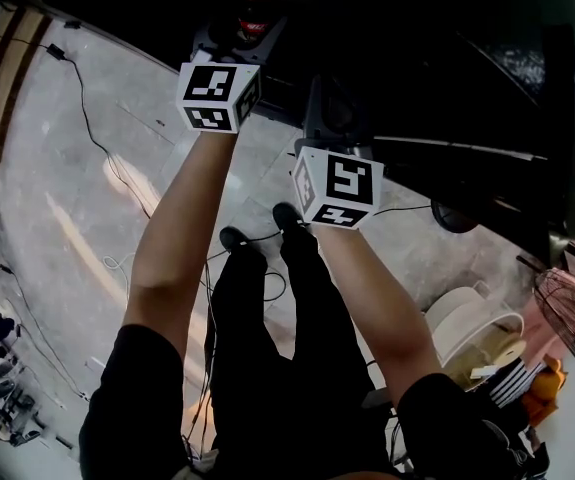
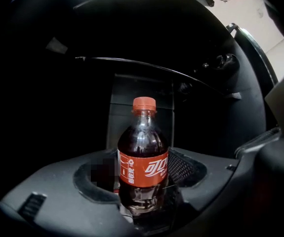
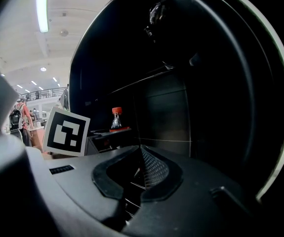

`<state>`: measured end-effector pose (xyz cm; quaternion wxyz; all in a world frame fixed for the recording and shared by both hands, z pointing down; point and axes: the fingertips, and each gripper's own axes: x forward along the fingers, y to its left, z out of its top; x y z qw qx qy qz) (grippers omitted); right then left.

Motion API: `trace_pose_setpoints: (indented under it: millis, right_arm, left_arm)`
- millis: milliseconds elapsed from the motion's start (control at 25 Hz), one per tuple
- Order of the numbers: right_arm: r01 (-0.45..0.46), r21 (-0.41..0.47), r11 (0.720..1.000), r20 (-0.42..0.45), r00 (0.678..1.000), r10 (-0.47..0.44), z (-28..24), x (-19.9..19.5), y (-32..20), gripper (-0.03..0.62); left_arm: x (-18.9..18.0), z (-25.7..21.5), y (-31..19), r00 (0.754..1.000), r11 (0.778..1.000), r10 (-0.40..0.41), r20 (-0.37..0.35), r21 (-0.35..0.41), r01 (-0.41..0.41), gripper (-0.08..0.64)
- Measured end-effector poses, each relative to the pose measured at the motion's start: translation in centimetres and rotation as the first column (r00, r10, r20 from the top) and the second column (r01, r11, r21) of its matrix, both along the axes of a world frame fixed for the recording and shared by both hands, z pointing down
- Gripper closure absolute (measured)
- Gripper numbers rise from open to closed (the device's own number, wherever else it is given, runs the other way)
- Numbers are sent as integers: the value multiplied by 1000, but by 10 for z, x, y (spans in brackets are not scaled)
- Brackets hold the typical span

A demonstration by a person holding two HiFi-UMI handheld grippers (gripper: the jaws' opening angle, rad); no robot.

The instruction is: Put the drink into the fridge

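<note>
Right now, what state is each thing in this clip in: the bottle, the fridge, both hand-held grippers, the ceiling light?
Cola bottle: upright, cap on, filled with dark drink up to the neck.
Left hand-held gripper: shut on the cola bottle.
Right hand-held gripper: shut, nothing between its jaws.
Fridge: appears open, dark inside, shelves showing.
Ceiling light: on.

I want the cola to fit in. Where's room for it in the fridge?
The cola bottle in the left gripper faces bare room under the fridge shelf, in front of the grey back wall. No crowded spot shows; the left side is too dark to tell.
</note>
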<state>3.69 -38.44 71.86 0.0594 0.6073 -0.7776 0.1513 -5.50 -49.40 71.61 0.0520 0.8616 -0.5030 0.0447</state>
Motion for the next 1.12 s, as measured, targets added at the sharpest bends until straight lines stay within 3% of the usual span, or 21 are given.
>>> trace_pose_setpoints:
  millis: [240, 560, 840, 1120]
  right_arm:
    - [16, -8, 1000, -2, 1000, -16, 2, -6, 1, 571]
    - [35, -7, 999, -18, 999, -35, -9, -14, 11, 571]
    - [25, 20, 999, -25, 999, -25, -51, -1, 46, 571]
    - [29, 19, 999, -7, 1000, -29, -138, 15, 98, 571]
  left_arm:
    - [-1, 3, 4, 1000, 1000, 21, -14, -8, -21, 249]
    - [-32, 0, 53, 997, 998, -66, -40, -7, 65, 260]
    - [-20, -48, 119, 992, 1000, -16, -126, -24, 13, 497]
    - [-21, -141, 177, 983, 998, -17, -181, -67, 5, 545]
